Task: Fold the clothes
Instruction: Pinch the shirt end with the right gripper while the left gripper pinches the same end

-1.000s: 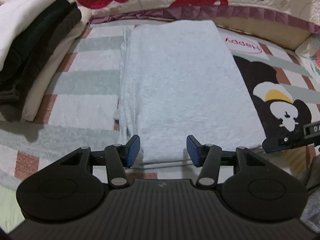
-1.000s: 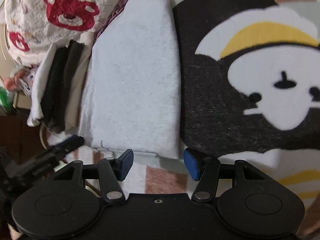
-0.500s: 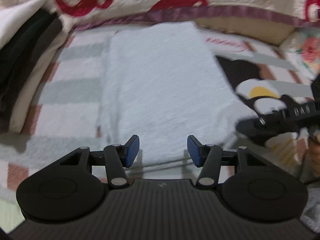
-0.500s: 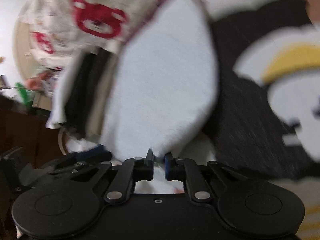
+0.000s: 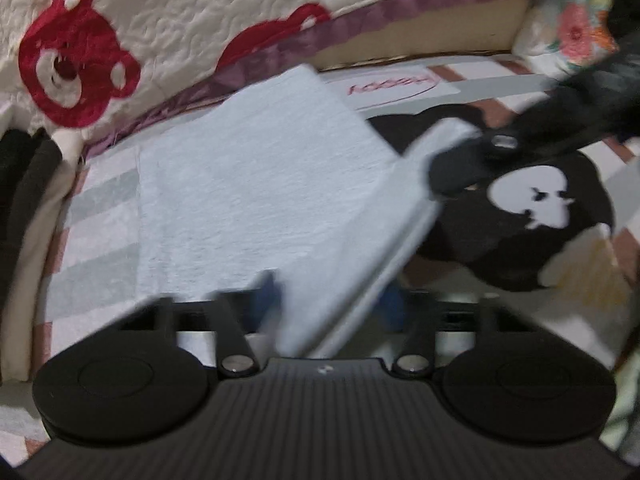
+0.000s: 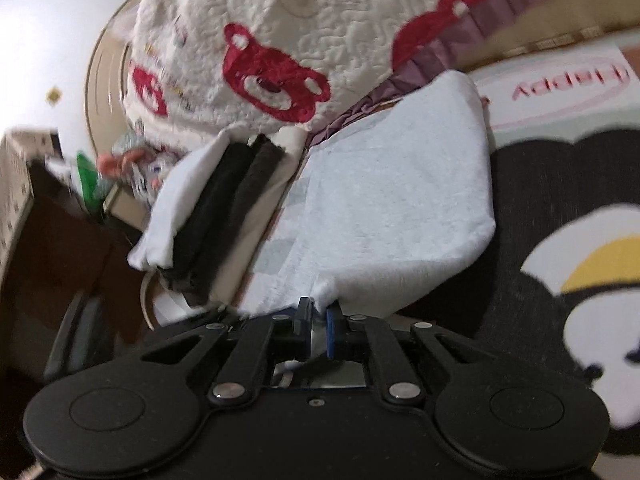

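one pale garment (image 6: 400,200), two claws (image 6: 318,322), one folded stack (image 6: 216,208)

Cream quilt (image 5: 192,20) with red bears above a panda-print striped blanket (image 6: 560,240)

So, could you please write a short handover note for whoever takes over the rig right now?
Right claw: shut on the near edge of the pale blue folded garment, lifting that side off the blanket.
Left claw: fingers apart, with the garment's raised near edge between them; the view is blurred, and no grip shows.
The garment is already a long folded rectangle; its far end lies by the bear-print quilt.
The stack of folded clothes sits to the left.
Left to do, probably: close the left claw, bring the near edge over to the far end, then add the garment to the stack.
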`<action>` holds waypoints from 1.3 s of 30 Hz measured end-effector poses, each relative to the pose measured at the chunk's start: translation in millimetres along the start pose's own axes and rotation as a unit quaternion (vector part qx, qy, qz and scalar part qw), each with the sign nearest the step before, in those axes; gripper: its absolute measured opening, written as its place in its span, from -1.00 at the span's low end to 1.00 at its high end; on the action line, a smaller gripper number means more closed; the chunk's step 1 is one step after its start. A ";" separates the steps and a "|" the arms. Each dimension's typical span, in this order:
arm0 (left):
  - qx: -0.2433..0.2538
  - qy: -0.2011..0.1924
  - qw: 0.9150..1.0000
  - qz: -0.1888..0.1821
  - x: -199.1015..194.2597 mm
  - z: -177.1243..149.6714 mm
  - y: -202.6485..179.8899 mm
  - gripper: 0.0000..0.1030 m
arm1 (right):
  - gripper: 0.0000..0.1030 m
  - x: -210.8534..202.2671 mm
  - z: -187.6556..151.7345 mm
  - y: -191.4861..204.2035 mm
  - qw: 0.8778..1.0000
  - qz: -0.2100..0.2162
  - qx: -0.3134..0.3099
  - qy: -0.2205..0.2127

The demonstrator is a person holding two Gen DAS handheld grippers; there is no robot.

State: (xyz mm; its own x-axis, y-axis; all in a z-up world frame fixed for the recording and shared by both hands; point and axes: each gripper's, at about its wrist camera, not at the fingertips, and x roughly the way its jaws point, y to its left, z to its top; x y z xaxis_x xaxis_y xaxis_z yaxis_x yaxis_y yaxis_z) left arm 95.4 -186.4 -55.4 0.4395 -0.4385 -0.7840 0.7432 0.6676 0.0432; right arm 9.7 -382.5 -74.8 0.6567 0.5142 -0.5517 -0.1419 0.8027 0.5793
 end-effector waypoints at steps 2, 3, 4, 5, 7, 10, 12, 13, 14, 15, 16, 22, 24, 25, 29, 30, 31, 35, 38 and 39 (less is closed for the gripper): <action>-0.038 0.008 0.999 -0.021 2.0 2.9 13.9 -0.85 | -0.80 -5.1 1.9 16.7 0.996 -0.030 -0.079 0.015; -0.052 0.005 0.998 -0.029 -0.1 3.3 18.3 -0.85 | -0.73 -7.6 2.9 25.0 0.992 -0.045 -0.119 0.022; -0.066 0.002 0.997 -0.036 -2.2 3.7 22.7 -0.85 | -0.63 -10.2 3.9 33.3 0.985 -0.061 -0.158 0.029; -0.076 -0.001 0.996 -0.041 -3.9 4.1 25.6 -0.85 | -0.34 -12.7 4.8 41.6 0.977 -0.075 -0.197 0.037; -0.083 -0.004 0.996 -0.045 -5.5 4.7 27.0 -0.86 | 0.13 -16.1 4.2 57.9 0.952 -0.104 -0.284 0.053; -0.094 -0.004 0.994 -0.052 -5.1 5.1 28.1 -0.85 | 0.08 -1.5 -17.2 67.0 0.884 -0.132 -0.442 0.075; -0.095 -0.003 0.994 -0.055 -4.2 4.5 28.3 -0.85 | 0.07 14.3 -30.8 61.2 0.851 -0.146 -0.498 0.074; -0.094 -0.002 0.994 -0.057 -3.9 4.4 28.1 -0.85 | 0.07 23.0 -32.6 54.6 0.853 -0.149 -0.496 0.065; -0.092 -0.002 0.994 -0.058 -3.9 4.5 27.5 -0.85 | 0.06 32.0 -33.9 48.3 0.854 -0.153 -0.494 0.057; -0.090 -0.002 0.994 -0.059 -3.8 4.7 26.9 -0.85 | 0.06 41.6 -33.8 42.7 0.854 -0.162 -0.492 0.051; -0.086 -0.003 0.995 -0.058 -3.8 4.9 25.7 -0.86 | -0.01 49.4 -33.0 38.4 0.853 -0.167 -0.492 0.044; 0.020 -0.020 1.000 -0.007 -14.9 4.0 -5.9 -0.78 | -0.83 38.7 -1.2 33.1 0.908 -0.106 -0.406 0.006; 0.080 -0.025 0.996 0.026 -18.4 -0.7 -22.5 -0.63 | -0.83 30.9 5.4 32.3 0.919 -0.093 -0.382 -0.006; 0.102 -0.025 0.994 0.039 -18.4 -3.8 -28.0 -0.53 | -0.83 28.2 7.0 33.0 0.922 -0.091 -0.376 -0.009; 0.145 -0.002 0.986 0.078 -9.9 -14.2 -34.1 -0.20 | -0.84 22.3 8.2 36.1 0.928 -0.088 -0.363 -0.022; 0.148 0.007 0.985 0.092 -6.4 -15.9 -33.1 -0.15 | -0.84 22.4 8.5 37.0 0.927 -0.091 -0.363 -0.025; 0.147 0.013 0.983 0.110 -3.3 -18.3 -30.8 -0.11 | -0.84 21.1 8.4 38.5 0.926 -0.096 -0.363 -0.029; 0.126 0.030 0.979 0.155 5.0 -24.7 -15.0 -0.21 | -0.84 11.7 14.5 40.8 0.933 -0.092 -0.344 -0.050; 0.086 0.028 0.981 0.169 -3.1 -21.1 0.0 -0.84 | -0.84 5.2 14.3 41.3 0.939 -0.084 -0.330 -0.054; 0.065 0.022 0.984 0.164 -11.2 -17.7 5.6 -0.85 | -0.84 1.2 12.6 42.4 0.941 -0.079 -0.325 -0.055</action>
State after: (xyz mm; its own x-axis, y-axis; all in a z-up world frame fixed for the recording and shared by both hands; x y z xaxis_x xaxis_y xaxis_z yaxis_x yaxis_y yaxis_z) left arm 85.8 -167.1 -57.4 0.6462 -0.1830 -0.7409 0.6245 0.6849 0.3755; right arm 13.7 -351.6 -43.3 0.7745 0.3683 -0.5143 -0.4366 0.8995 -0.0134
